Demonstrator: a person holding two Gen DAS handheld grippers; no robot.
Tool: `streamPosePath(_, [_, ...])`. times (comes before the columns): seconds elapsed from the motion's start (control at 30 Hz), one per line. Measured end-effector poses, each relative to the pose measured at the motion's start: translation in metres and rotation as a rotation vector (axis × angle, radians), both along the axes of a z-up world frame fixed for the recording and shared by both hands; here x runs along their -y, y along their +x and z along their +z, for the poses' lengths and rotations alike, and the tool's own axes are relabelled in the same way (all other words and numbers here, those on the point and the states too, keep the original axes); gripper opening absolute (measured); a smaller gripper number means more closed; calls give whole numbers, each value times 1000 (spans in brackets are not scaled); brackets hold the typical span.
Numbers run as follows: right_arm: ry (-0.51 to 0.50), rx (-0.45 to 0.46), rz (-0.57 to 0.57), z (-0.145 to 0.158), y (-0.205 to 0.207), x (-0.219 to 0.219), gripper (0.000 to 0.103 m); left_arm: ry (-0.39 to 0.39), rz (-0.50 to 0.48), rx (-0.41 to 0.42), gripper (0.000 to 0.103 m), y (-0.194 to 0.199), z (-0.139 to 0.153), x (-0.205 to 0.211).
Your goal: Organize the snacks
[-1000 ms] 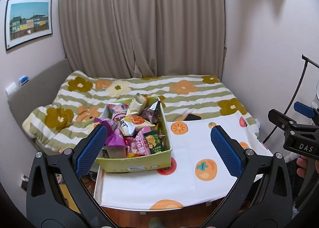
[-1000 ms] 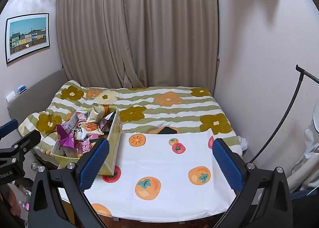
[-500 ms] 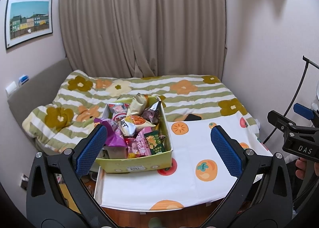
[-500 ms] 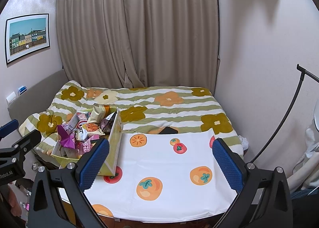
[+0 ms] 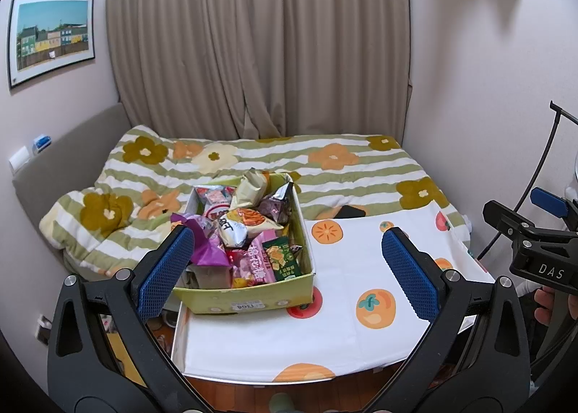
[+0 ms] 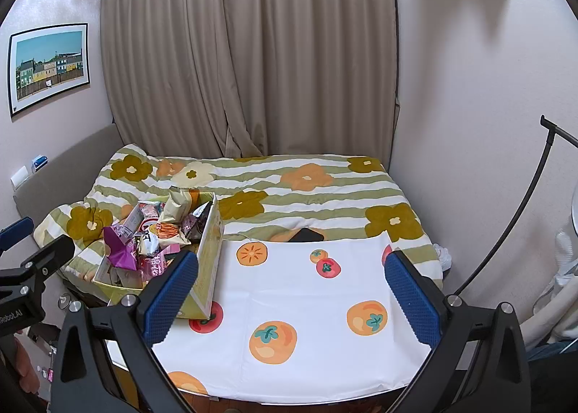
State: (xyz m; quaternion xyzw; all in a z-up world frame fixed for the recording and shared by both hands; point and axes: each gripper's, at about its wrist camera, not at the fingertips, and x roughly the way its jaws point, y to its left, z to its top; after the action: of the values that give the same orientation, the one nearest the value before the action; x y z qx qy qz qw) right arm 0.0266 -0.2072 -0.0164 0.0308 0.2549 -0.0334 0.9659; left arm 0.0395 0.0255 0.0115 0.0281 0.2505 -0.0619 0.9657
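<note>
The left claw (image 5: 287,268) stands wide open and holds nothing; its blue cross-hatched pads (image 5: 164,270) hang above the near edge of the desk (image 5: 346,290). The right claw (image 6: 290,290) is likewise spread wide and empty, above the same edge further right.

The snacks (image 5: 240,232) lie heaped in a yellow-green cardboard box (image 5: 249,299) at the near left corner of the desk. The heap rises above the box rim. No packet shows on the bare cloth.

Stage: this arrangement fits either snacks awaiting sorting out of the box or snacks already gathered into it; the views do not settle which.

Any grasp calls for a light, narrow pinch: the packets are crinkled foil and plastic film, pillow-shaped, slippery and overlapping.

The desk carries a smooth white cloth printed with orange persimmons. Behind its far edge lies a bed (image 5: 361,167) under a soft, striped, flowered quilt.
</note>
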Motion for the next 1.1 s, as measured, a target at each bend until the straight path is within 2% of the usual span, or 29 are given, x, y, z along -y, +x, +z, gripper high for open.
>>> streamPosePath(1.1, [3, -4, 0, 1, 0, -4, 103, -3, 5, -1, 103, 5, -4, -5])
